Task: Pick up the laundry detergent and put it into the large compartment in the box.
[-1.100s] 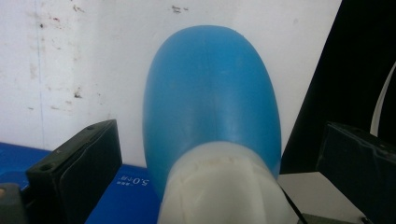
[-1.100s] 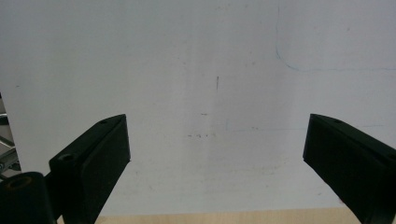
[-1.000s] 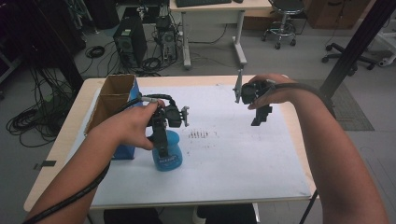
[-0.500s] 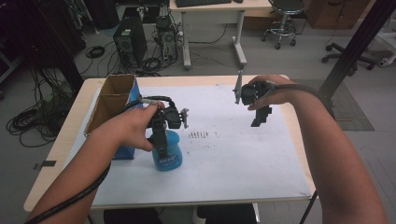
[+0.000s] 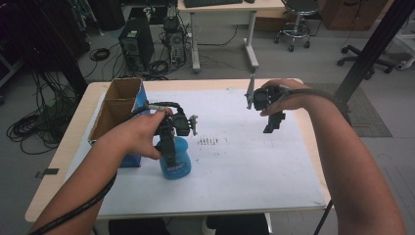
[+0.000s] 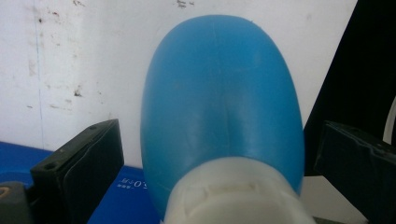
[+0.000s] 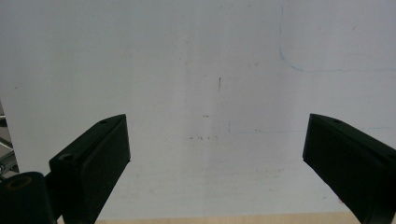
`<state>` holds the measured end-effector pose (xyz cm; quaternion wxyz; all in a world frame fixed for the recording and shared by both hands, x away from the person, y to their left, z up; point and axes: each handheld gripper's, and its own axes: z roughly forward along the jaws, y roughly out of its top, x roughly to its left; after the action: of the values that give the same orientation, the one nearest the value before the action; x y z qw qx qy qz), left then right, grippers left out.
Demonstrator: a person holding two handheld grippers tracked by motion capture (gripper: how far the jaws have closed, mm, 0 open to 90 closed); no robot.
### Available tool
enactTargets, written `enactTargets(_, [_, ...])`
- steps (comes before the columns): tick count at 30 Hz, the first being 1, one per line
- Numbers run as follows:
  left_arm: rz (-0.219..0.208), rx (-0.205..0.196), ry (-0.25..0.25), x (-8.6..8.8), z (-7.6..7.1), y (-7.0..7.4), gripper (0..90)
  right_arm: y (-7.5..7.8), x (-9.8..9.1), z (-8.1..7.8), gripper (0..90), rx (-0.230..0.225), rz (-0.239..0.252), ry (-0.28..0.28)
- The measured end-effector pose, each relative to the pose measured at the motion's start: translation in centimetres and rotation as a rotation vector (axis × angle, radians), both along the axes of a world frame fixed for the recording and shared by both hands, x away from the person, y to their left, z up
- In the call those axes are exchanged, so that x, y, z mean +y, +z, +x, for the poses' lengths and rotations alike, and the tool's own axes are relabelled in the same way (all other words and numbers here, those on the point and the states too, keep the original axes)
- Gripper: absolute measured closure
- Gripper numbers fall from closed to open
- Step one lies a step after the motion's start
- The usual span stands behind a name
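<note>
Overhead, the high view has the left tool [image 5: 169, 147] set down over a blue bottle [image 5: 174, 164] that stands upright on the white sheet [image 5: 244, 166] covering the desk [image 5: 68, 147], just beside an open cardboard box [image 5: 115, 110] with a blue side. The right tool [image 5: 274, 122] hangs above the sheet's far right part, well apart from the bottle, with a cluster of small dark marks [image 5: 208, 141] on the sheet between the two. From this height the left tool's jaws are hard to make out against the bottle.

Closer in, the left gripper view settles that: the blue bottle [image 6: 219, 107] rises between the two black jaws with its white cap [image 6: 238, 200] nearest the camera, and a gap shows on each side, so the left tool [image 6: 219, 163] stands apart around the bottle and seems not to press it. A blue printed surface [image 6: 116, 200] lies at the lower left.

Lastly, the right gripper view looks onto the bare white sheet [image 7: 210, 70], faintly pen-marked, with the right tool [image 7: 217, 154] spread wide and holding nothing; a strip of desk [image 7: 210, 219] edge shows at the bottom.
</note>
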<state>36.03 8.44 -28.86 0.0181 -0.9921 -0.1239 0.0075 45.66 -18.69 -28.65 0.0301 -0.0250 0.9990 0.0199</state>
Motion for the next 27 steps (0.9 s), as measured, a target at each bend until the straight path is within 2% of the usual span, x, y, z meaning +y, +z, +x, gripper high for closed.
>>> enactTargets(9, [0.006,-0.018,-0.015,-0.15,-0.13,-0.03,4.5,-0.10,0.06,0.01,7.6,0.000,-0.004,0.004])
enactTargets(13, [0.008,-0.016,-0.010,-0.20,-0.22,0.16,10.4,-0.16,0.02,0.00,7.6,0.000,-0.003,0.002])
enactTargets(15, [-0.001,-0.020,-0.004,-0.19,-0.24,0.15,11.6,-0.20,-0.01,0.00,7.7,0.002,-0.002,0.000])
enactTargets(27, [0.009,-0.035,-0.004,-0.19,-0.21,0.05,15.1,-0.54,-0.07,-0.02,7.7,0.006,-0.002,0.000])
